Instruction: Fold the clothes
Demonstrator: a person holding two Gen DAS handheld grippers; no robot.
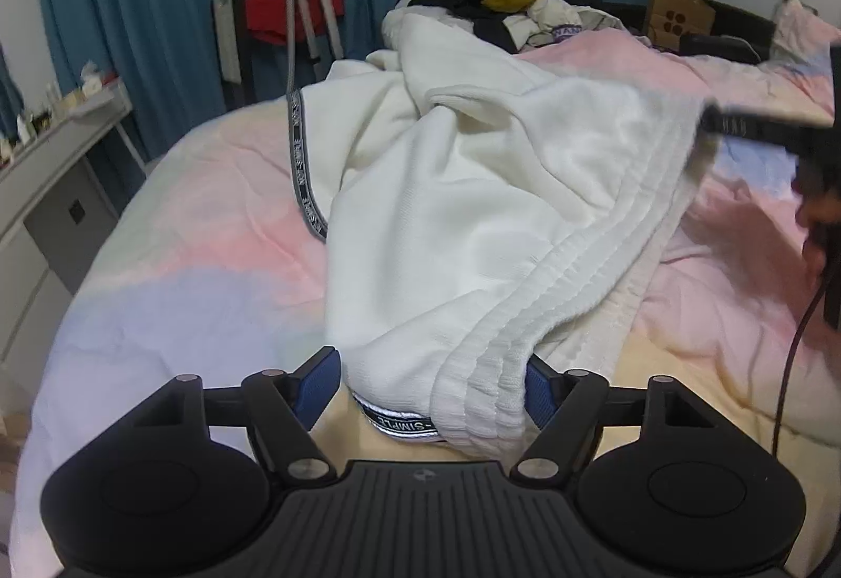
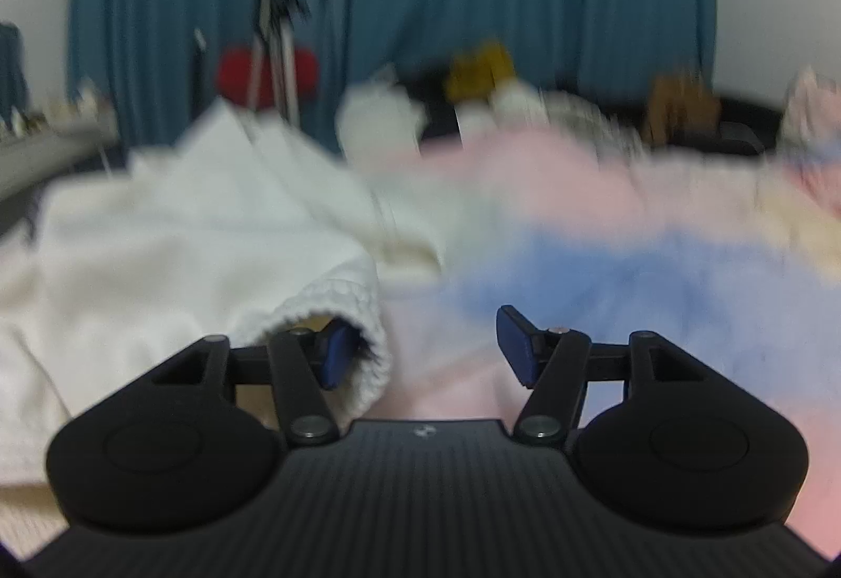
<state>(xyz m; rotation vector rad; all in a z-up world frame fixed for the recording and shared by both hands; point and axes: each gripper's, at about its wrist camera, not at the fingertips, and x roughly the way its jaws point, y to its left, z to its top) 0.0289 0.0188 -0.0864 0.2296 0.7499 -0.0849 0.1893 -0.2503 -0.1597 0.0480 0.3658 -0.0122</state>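
White sweatpants (image 1: 473,210) with a grey lettered side stripe lie crumpled on the pastel bed cover (image 1: 184,262). In the left wrist view my left gripper (image 1: 428,381) is open, and the ribbed waistband (image 1: 483,399) bunches between its blue pads without being pinched. The right gripper's finger touches the far waistband corner (image 1: 736,126). In the blurred right wrist view my right gripper (image 2: 426,352) is open; its left pad (image 2: 336,357) sits inside the edge of the white fabric (image 2: 184,262), its right pad (image 2: 518,347) is over the cover.
A pile of dark, yellow and white clothes (image 1: 504,5) lies at the bed's far end, with a brown paper bag (image 1: 678,18) beside it. A tripod (image 1: 310,10) and red chair stand before blue curtains. A white desk (image 1: 52,168) is at the left.
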